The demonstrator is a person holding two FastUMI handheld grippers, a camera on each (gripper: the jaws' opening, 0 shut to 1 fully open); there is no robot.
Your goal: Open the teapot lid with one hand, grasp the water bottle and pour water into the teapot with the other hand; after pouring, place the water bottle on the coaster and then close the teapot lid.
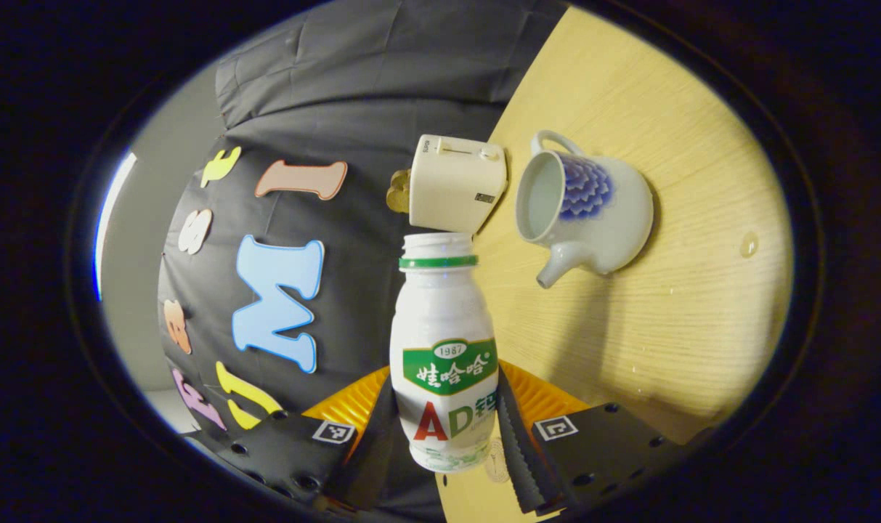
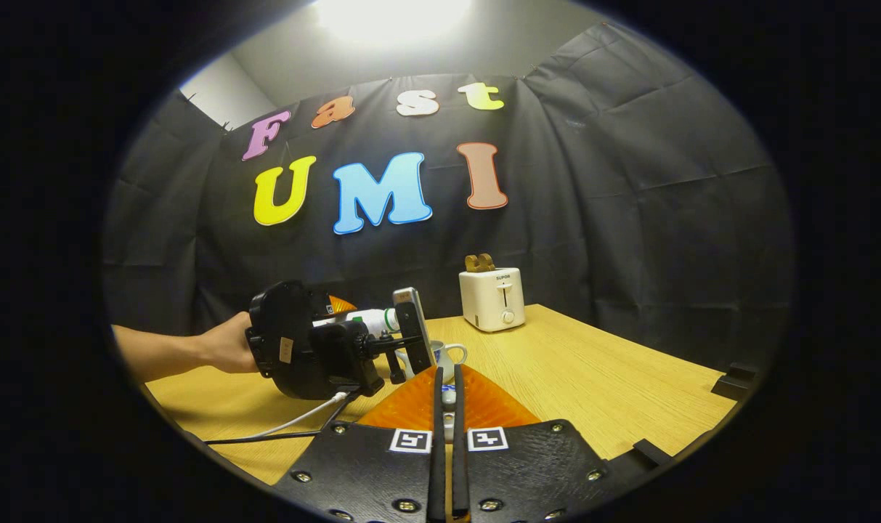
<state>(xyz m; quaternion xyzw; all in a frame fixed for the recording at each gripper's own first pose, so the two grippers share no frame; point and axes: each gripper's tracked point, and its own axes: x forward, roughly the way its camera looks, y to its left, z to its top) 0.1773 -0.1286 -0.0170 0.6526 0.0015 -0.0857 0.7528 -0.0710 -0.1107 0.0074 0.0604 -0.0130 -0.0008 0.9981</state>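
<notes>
Left gripper (image 1: 446, 428): fingers pinch the water bottle (image 1: 444, 363) at its lower body, from both sides.
Bottle axis: runs straight out along the fingers, uncapped mouth leading; the right gripper view shows it tipped near level over the desk (image 2: 600, 392).
Teapot (image 1: 582, 207): lid off, open mouth just beyond and to one side of the bottle's mouth, so the mouth likely needs to swing over it to pour.
Right gripper (image 2: 448, 407): fingers pressed almost together on something small, probably the lid; cannot tell.
Toaster (image 2: 492, 298): far desk edge.
</notes>
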